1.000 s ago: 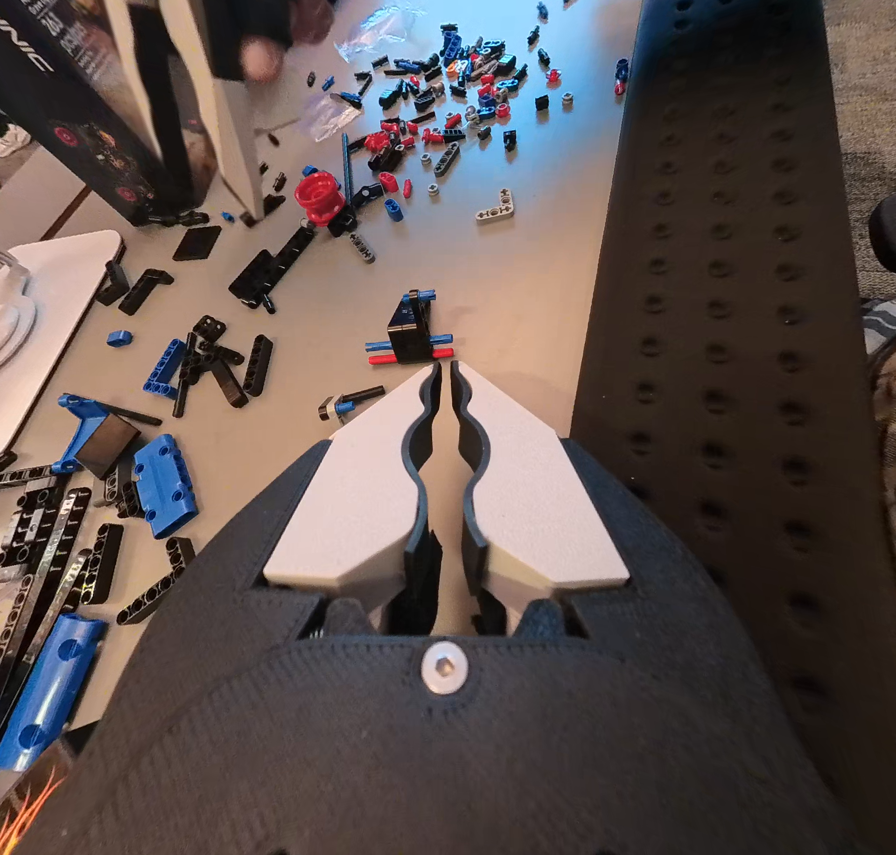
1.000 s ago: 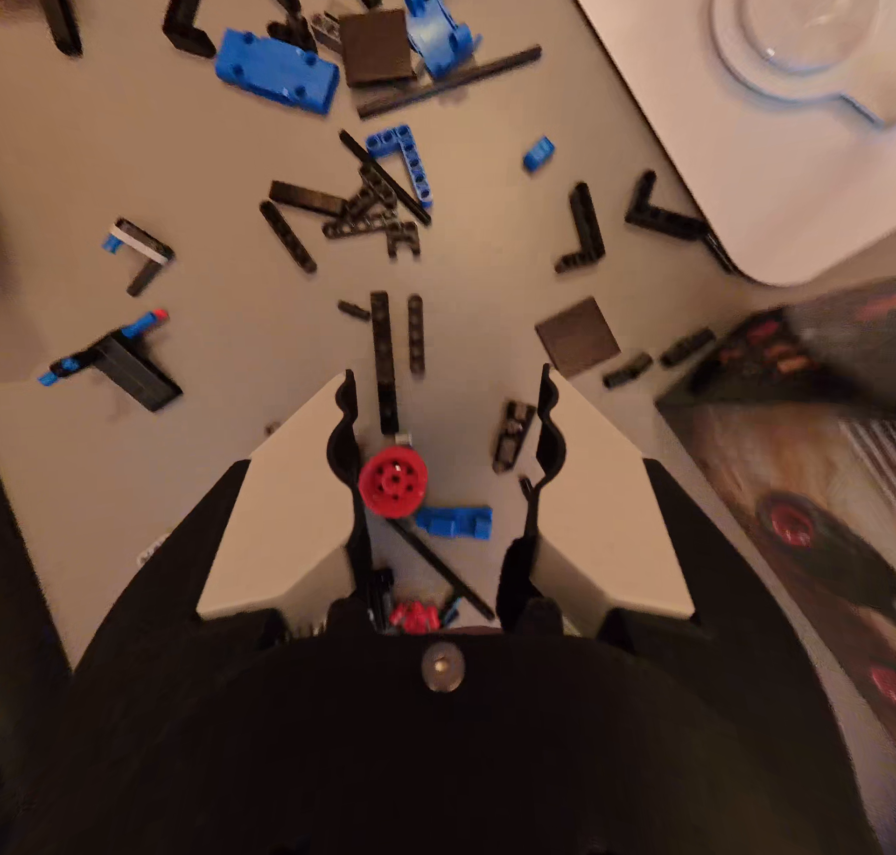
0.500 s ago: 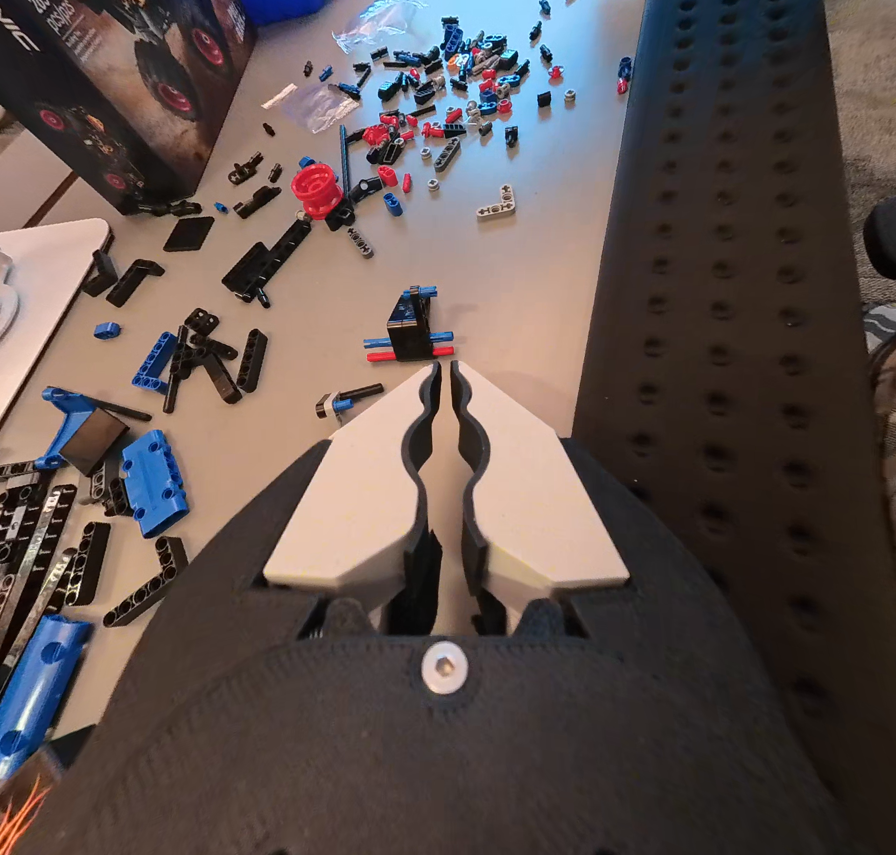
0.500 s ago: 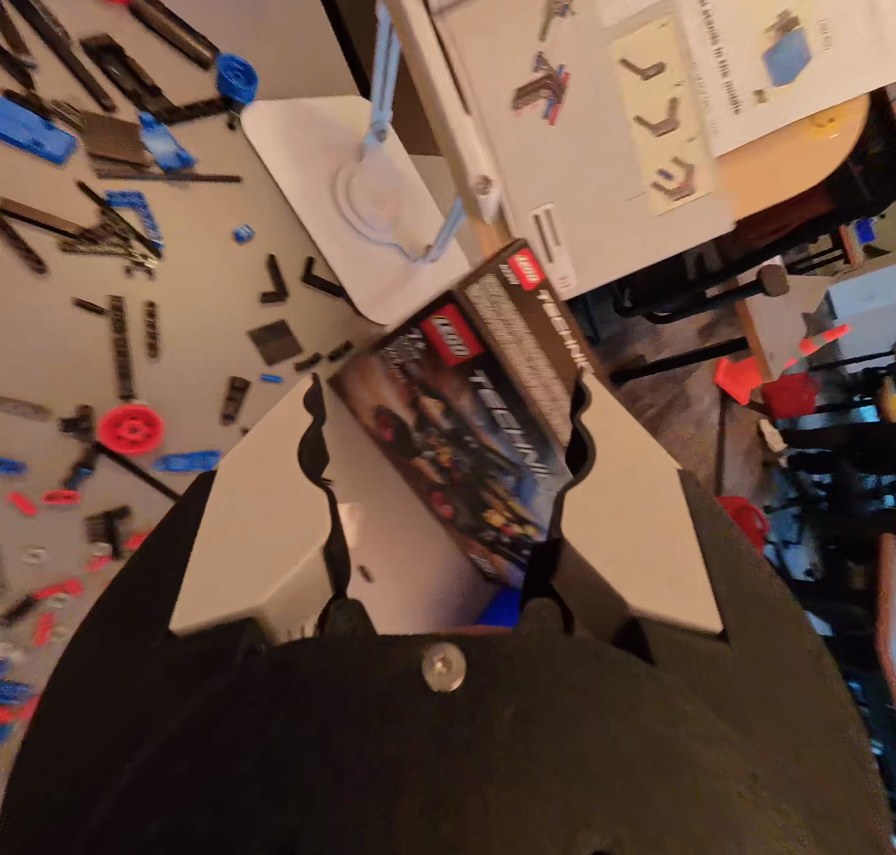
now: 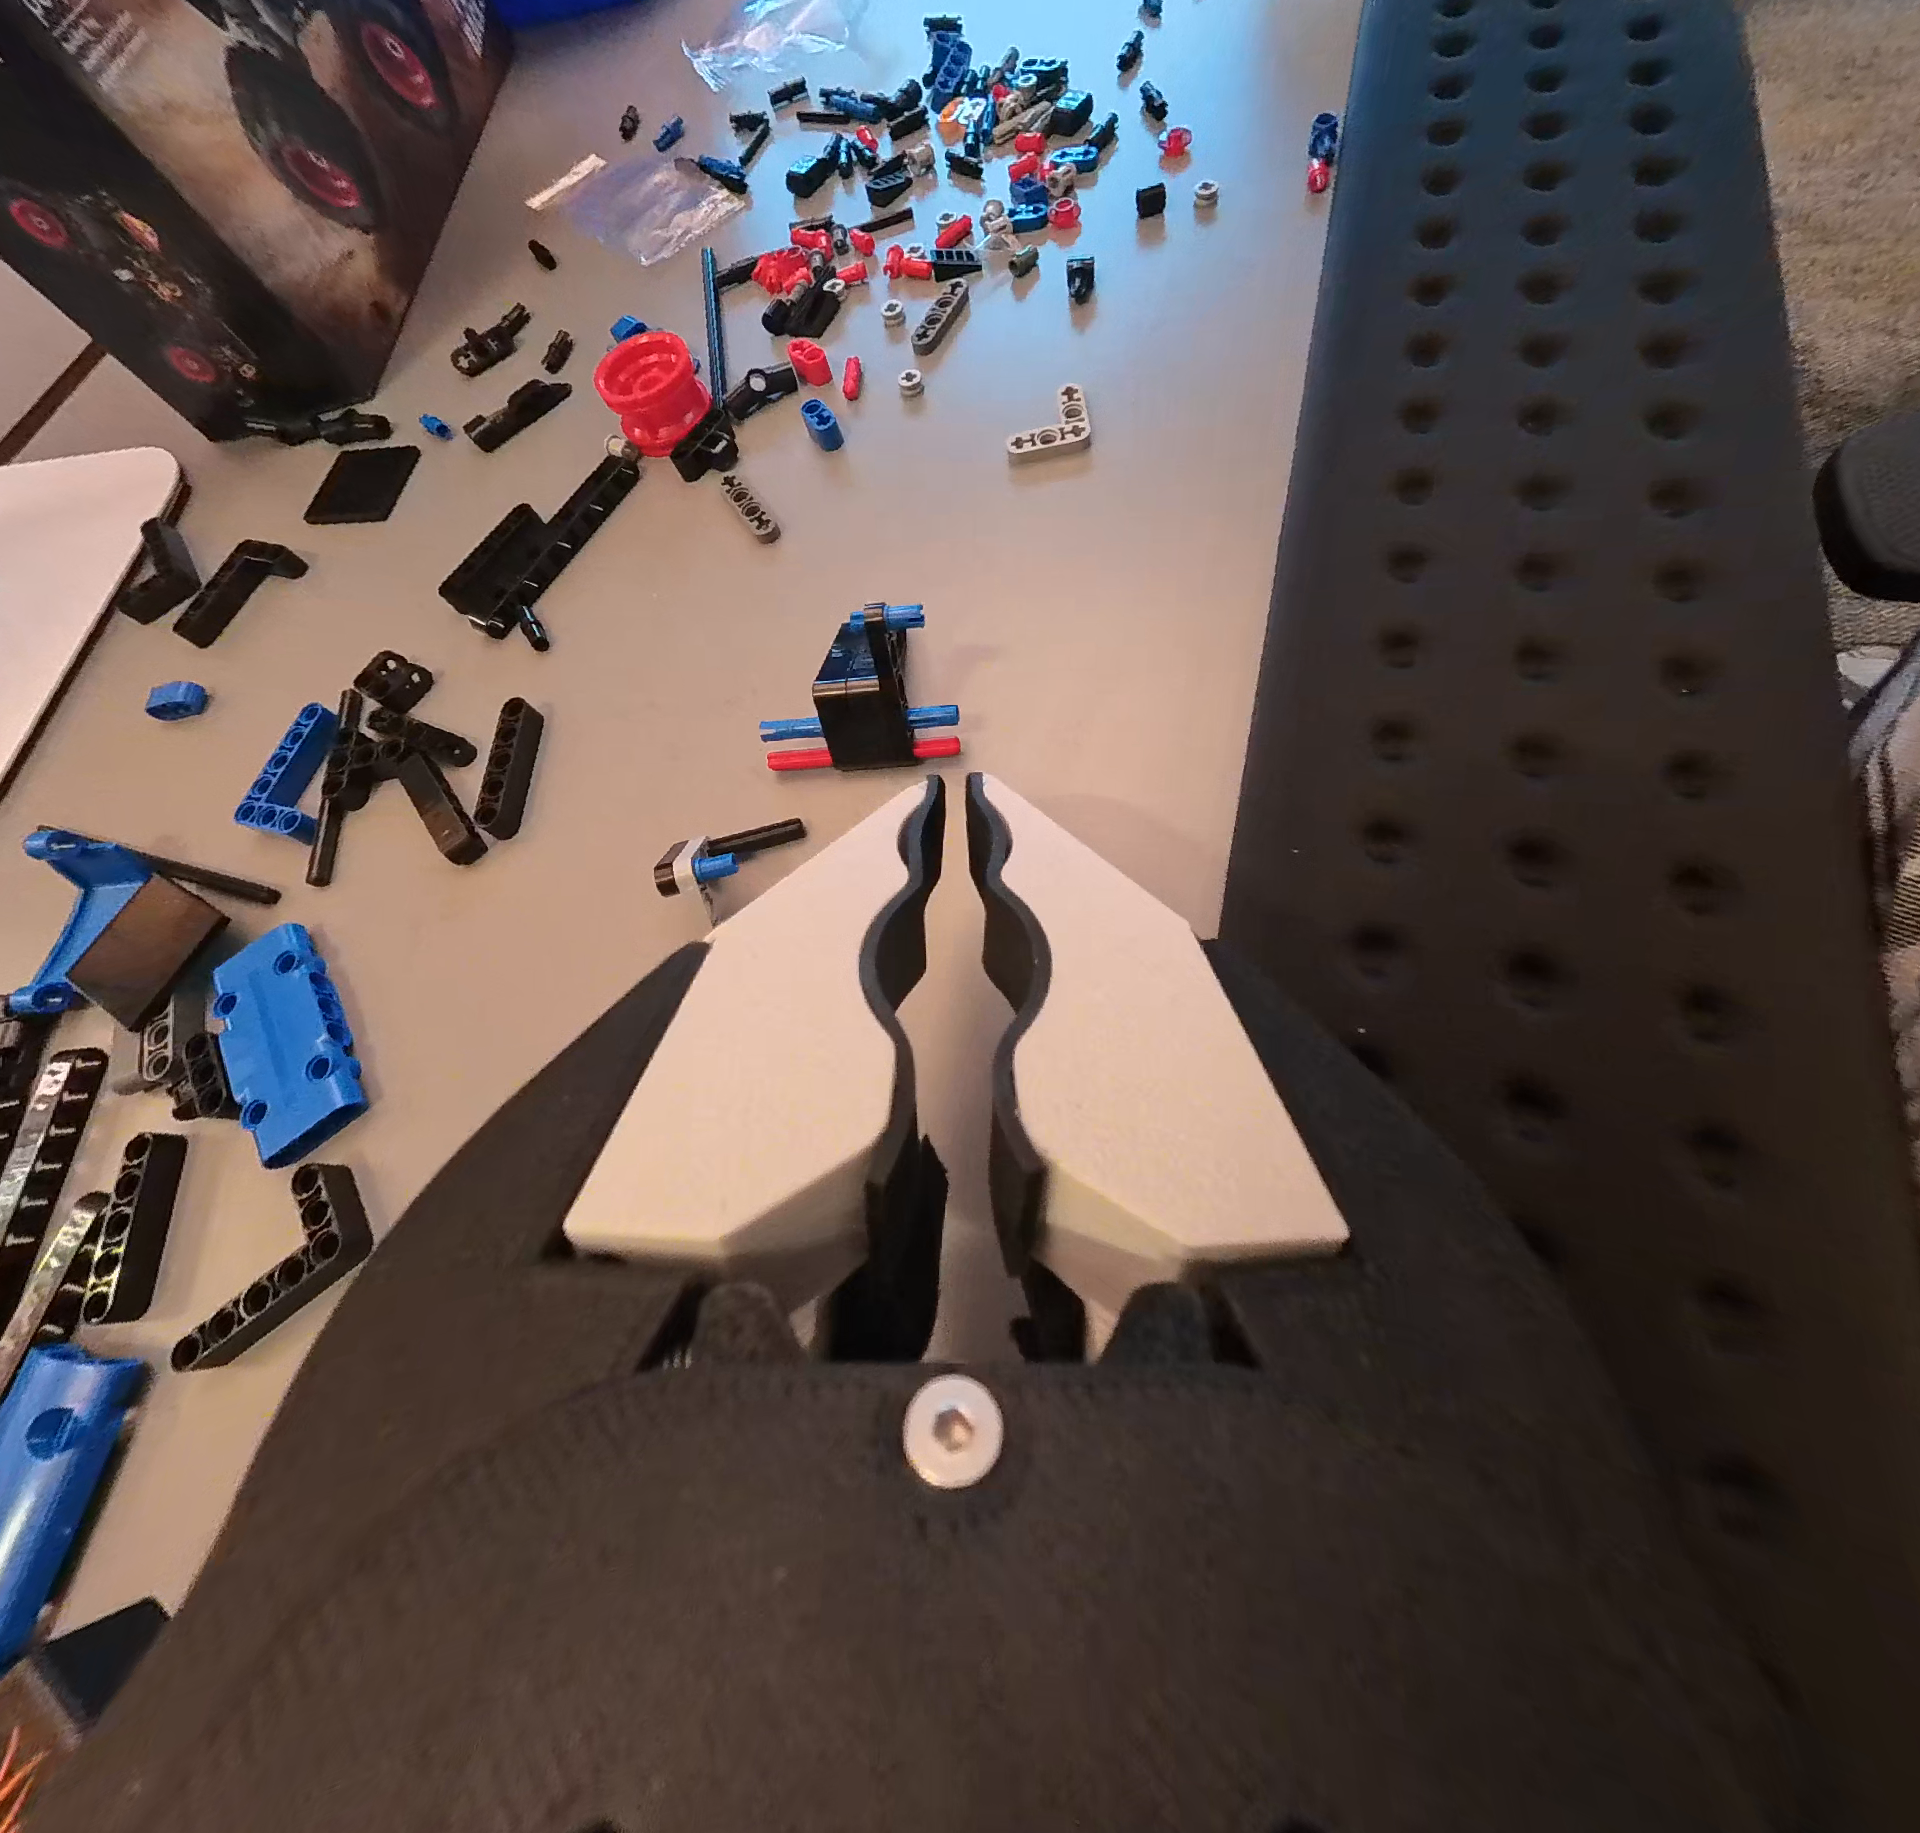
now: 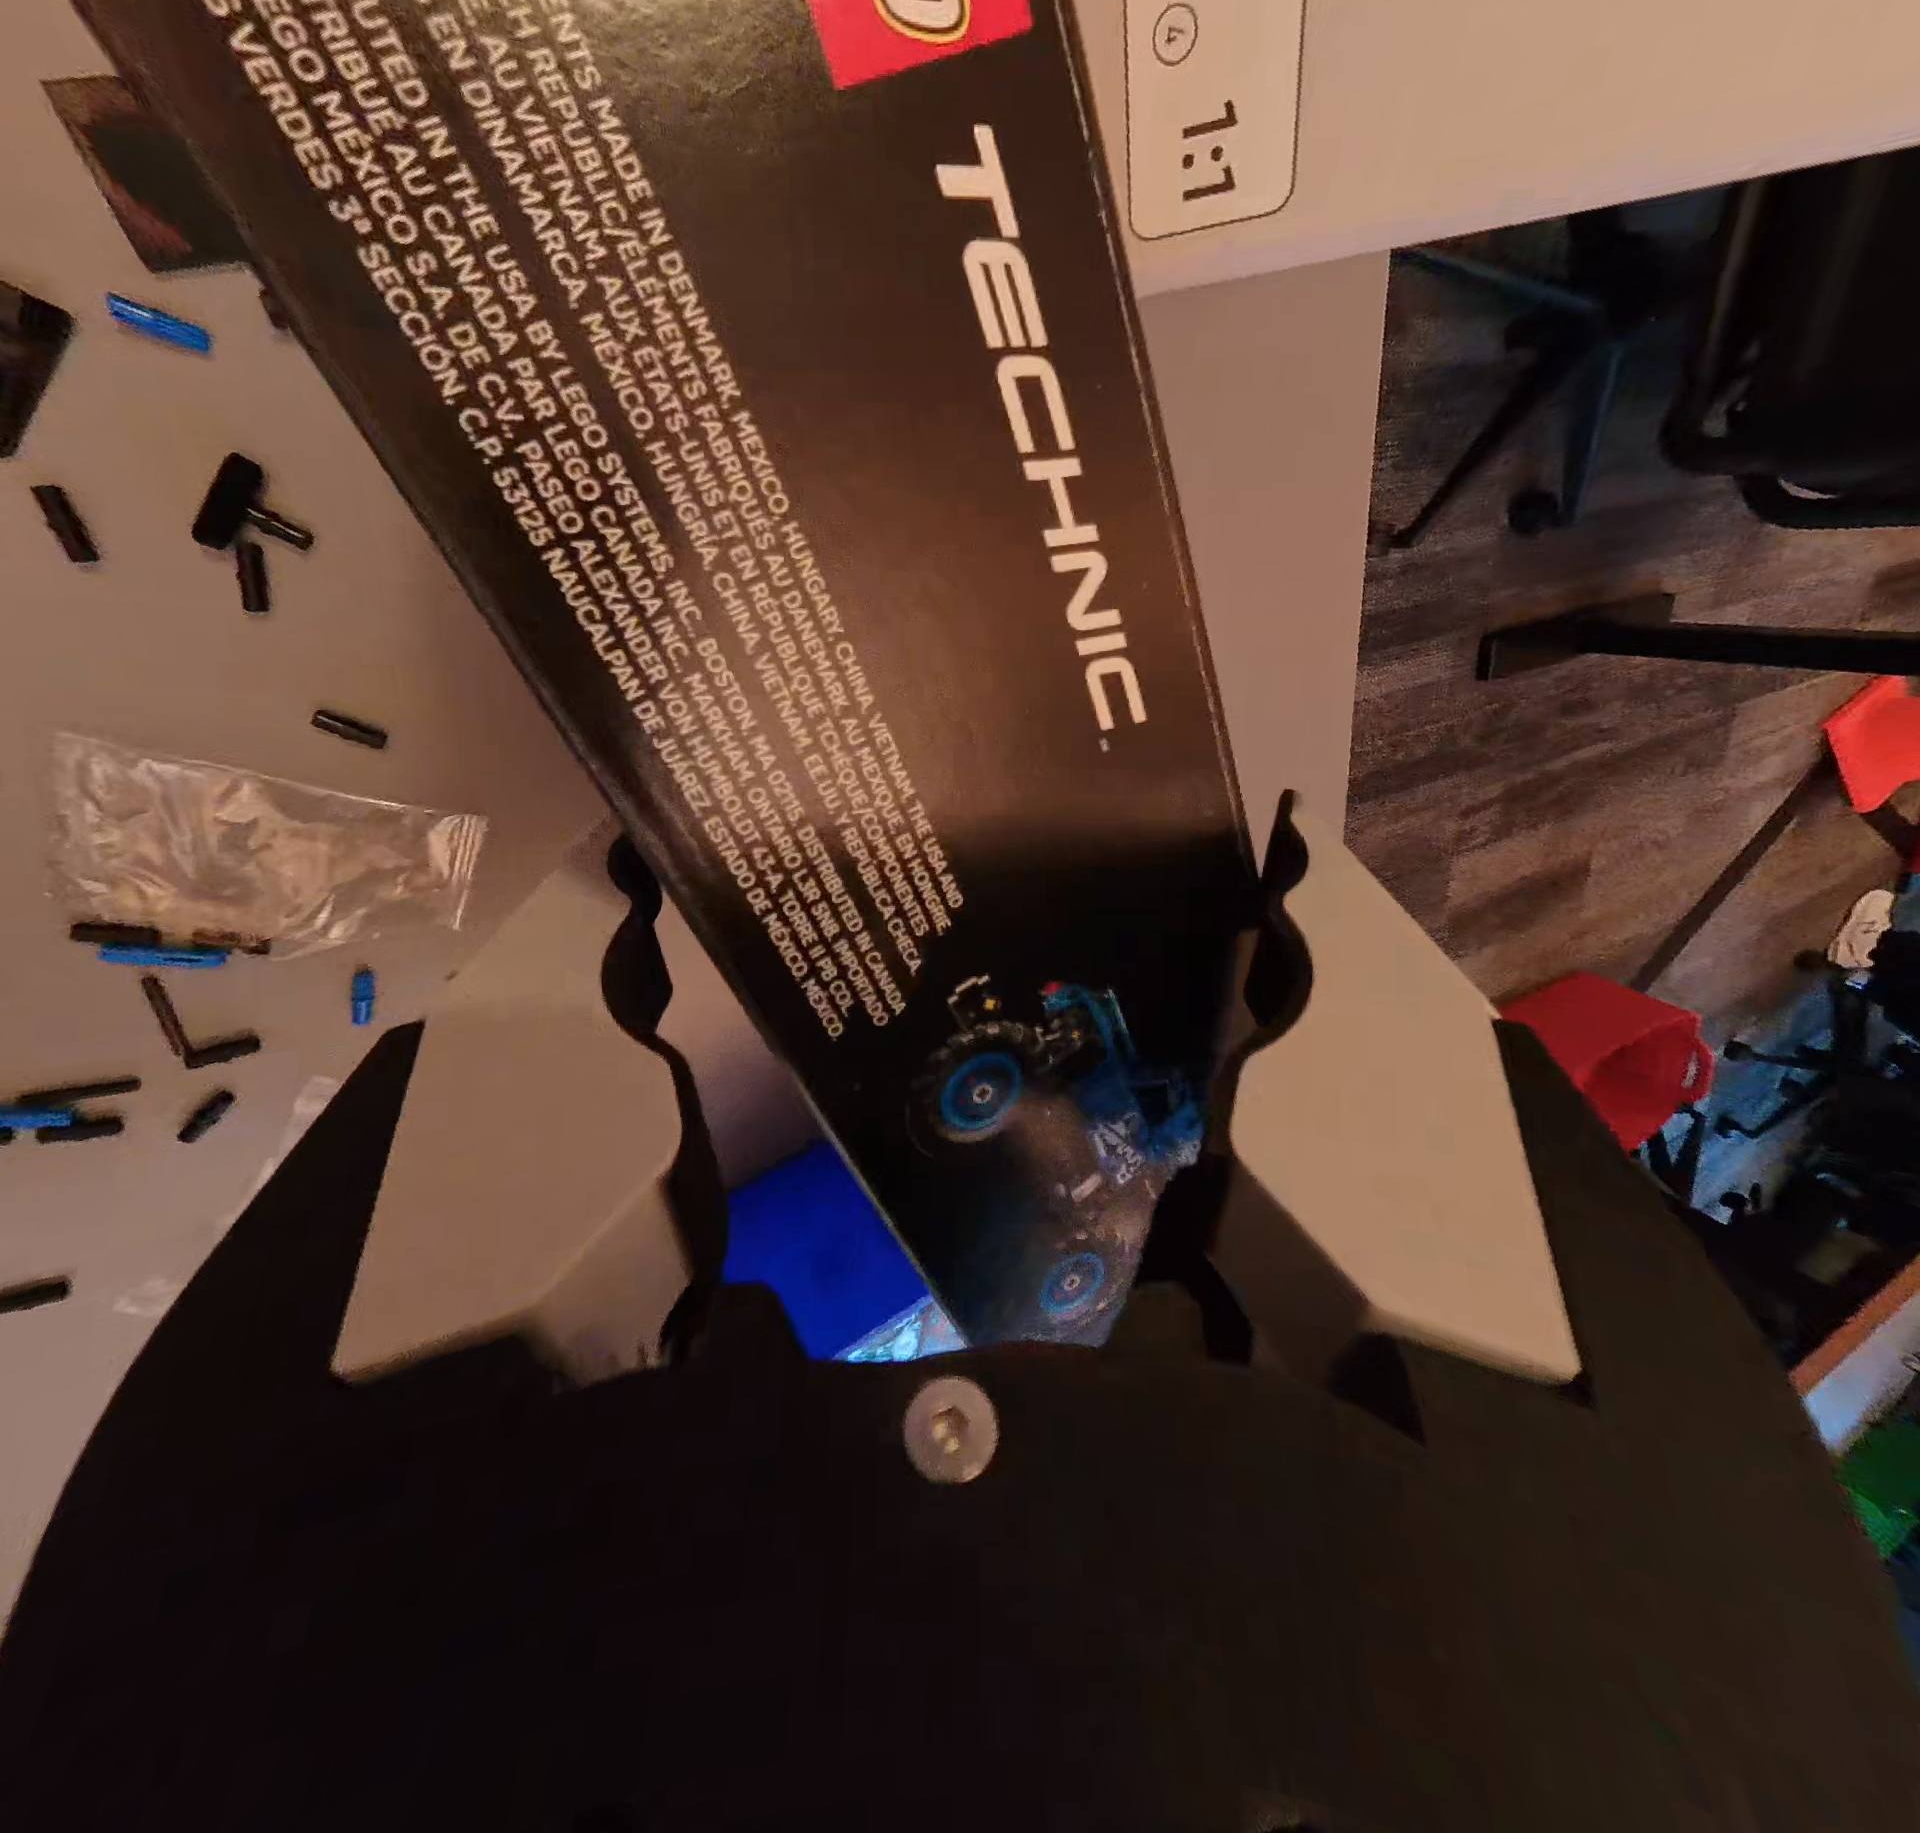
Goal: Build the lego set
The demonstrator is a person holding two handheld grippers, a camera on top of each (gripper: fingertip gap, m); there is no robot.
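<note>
Left gripper (image 5: 954,794): fingers nearly together, narrow slit between tips, nothing held; hovers over grey table (image 5: 1091,578), tips just near of a small black sub-assembly (image 5: 864,703) w/ blue and red pins sticking out both sides.

Right gripper (image 6: 951,838): fingers spread wide, nothing clamped; set box (image 6: 727,433) fills the gap between them, whether it touches the pads cannot tell.

Set box, left wrist view (image 5: 208,152): stands far left on table, dark, printed w/ truck artwork.

Loose parts, left wrist view: red wheel hub (image 5: 652,399) mid-far, black beam just near of it; grey L-beam (image 5: 1051,424) to its right, apart; dense scatter of small red, blue, black pins (image 5: 935,183) far centre; clear plastic bag (image 5: 665,204) far, right of box; blue panel (image 5: 289,1045) near left; black and blue beams piled (image 5: 395,775) left of sub-assembly; short black axle w/ blue pin (image 5: 727,848) just left of gripper tips.

Black perforated strip (image 5: 1558,640): runs near-to-far along right edge of table.

Right wrist view, left side: clear bag (image 6: 249,838), black and blue pins around it on table.
</note>
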